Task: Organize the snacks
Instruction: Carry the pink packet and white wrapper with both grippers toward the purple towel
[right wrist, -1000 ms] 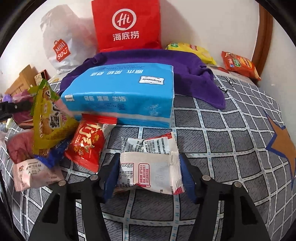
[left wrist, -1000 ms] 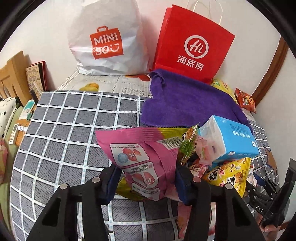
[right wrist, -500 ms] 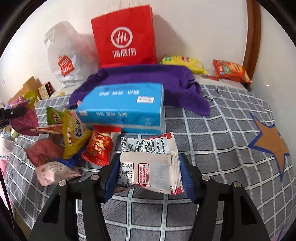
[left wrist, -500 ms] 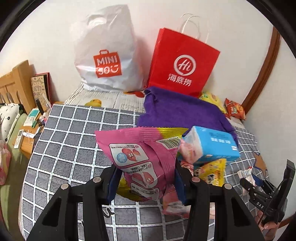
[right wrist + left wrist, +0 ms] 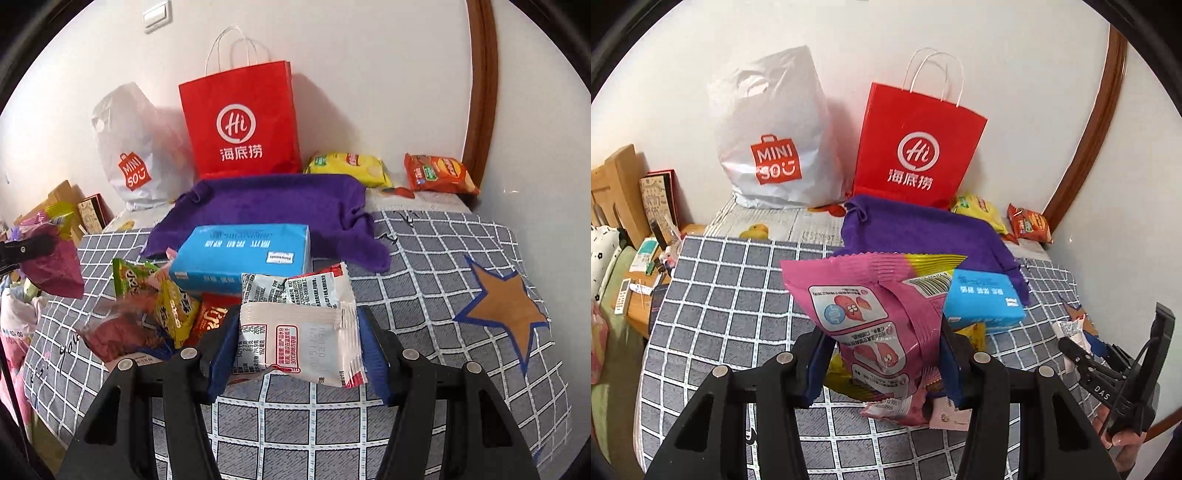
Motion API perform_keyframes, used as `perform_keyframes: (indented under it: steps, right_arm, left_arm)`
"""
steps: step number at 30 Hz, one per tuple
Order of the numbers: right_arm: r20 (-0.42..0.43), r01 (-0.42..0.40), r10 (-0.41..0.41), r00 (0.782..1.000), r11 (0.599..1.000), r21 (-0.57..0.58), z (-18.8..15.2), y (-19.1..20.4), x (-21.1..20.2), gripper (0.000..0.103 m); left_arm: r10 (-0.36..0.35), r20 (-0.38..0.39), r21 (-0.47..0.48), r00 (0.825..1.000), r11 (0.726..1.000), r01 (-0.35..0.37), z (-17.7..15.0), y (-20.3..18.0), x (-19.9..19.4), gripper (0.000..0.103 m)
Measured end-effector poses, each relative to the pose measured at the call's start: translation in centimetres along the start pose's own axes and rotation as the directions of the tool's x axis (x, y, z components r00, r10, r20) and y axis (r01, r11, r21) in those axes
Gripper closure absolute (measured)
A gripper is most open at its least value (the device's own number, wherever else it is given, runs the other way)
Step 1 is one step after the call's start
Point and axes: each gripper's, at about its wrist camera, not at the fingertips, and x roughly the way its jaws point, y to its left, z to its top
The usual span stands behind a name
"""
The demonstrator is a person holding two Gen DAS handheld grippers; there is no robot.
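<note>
Holding one packet per tool: left gripper clamped on pink snack bag, lifted clear of the checked bedspread; right gripper clamped on white packets, also raised; loose pile of snacks lies beside blue tissue pack; yellow bag and orange bag sit by the wall near red paper bag; sorting looks early, most items unplaced.

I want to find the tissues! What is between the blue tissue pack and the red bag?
The purple towel lies between the tissue pack and the red bag, seen in the right wrist view.
</note>
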Motion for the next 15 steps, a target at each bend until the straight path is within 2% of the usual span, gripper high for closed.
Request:
perform_keyframes:
  steps: [6, 15]
  right_arm:
    - [0.009, -0.008, 0.008, 1.000, 1.000, 0.001, 0.8, 0.4, -0.6, 0.043]
    - [0.044, -0.010, 0.010, 0.999, 1.000, -0.003, 3.3, 1.3, -1.9, 0.043]
  left_arm:
    - [-0.018, 0.011, 0.023, 1.000, 1.000, 0.018, 0.6, -1.2, -1.1, 0.055]
    - [-0.070, -0.018, 0.077, 0.997, 0.994, 0.072, 2.2, -4.5, -0.1, 0.055]
